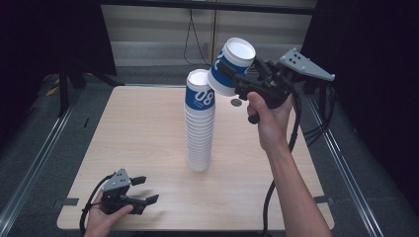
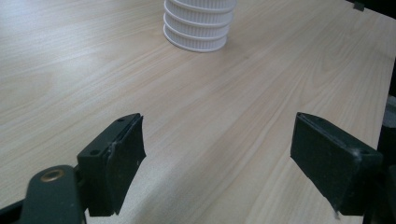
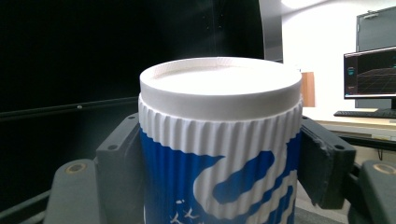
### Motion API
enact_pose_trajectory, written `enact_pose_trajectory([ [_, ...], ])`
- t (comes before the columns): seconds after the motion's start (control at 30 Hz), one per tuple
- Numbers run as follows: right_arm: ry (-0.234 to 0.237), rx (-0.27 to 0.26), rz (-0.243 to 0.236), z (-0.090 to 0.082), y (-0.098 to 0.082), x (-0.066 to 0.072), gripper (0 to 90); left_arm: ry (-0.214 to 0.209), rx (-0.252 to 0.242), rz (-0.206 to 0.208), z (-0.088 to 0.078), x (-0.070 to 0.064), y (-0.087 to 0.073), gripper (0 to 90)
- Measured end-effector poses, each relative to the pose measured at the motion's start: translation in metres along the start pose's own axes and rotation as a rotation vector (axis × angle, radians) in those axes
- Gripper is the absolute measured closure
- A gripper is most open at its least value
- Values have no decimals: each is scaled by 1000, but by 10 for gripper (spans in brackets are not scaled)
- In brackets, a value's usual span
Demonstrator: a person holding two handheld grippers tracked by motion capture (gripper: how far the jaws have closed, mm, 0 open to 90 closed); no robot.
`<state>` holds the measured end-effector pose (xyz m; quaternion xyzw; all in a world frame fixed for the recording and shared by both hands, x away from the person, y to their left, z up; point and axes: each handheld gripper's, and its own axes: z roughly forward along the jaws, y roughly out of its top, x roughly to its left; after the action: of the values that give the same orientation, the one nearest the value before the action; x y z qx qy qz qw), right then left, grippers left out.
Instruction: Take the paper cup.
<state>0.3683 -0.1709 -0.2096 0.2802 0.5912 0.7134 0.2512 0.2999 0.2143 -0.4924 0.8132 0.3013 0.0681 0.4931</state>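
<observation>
The right gripper [image 1: 232,74] has its two black jaws clamped on the sides of a blue-and-white paper cup [image 1: 230,66], one jaw pressed flat against each flank just under the ribbed white band, as the right gripper view [image 3: 219,154] shows. The cup [image 3: 219,140] is held in the air, tilted, with its white end toward eleven o'clock, up above the far half of the table [image 1: 148,123]. It hangs just beside the top of a tall stack of cups [image 1: 200,123], at about two o'clock from it; whether the two touch I cannot tell. The topmost cup of the stack is blue with "08" on it.

Down at seven o'clock from the stack, the left gripper [image 1: 146,190] rests near the table's near edge in the person's left hand [image 1: 106,219], jaws spread wide and empty. In the left gripper view [image 2: 217,158] bare wood lies between its jaws, and the stack's foot [image 2: 198,23] stands well off at twelve o'clock.

A small round disc [image 1: 236,102] lies on the table below the raised cup.
</observation>
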Motion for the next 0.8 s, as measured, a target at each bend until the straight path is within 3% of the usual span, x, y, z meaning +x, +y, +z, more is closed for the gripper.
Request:
enact_pose_trajectory([
  [0.33, -46, 15, -2, -34, -11, -9, 264, 3, -5, 4, 0, 0, 0, 175],
  [0.8, -58, 88, 39, -62, -57, -14, 264, 5, -33, 11, -1, -3, 3, 174],
])
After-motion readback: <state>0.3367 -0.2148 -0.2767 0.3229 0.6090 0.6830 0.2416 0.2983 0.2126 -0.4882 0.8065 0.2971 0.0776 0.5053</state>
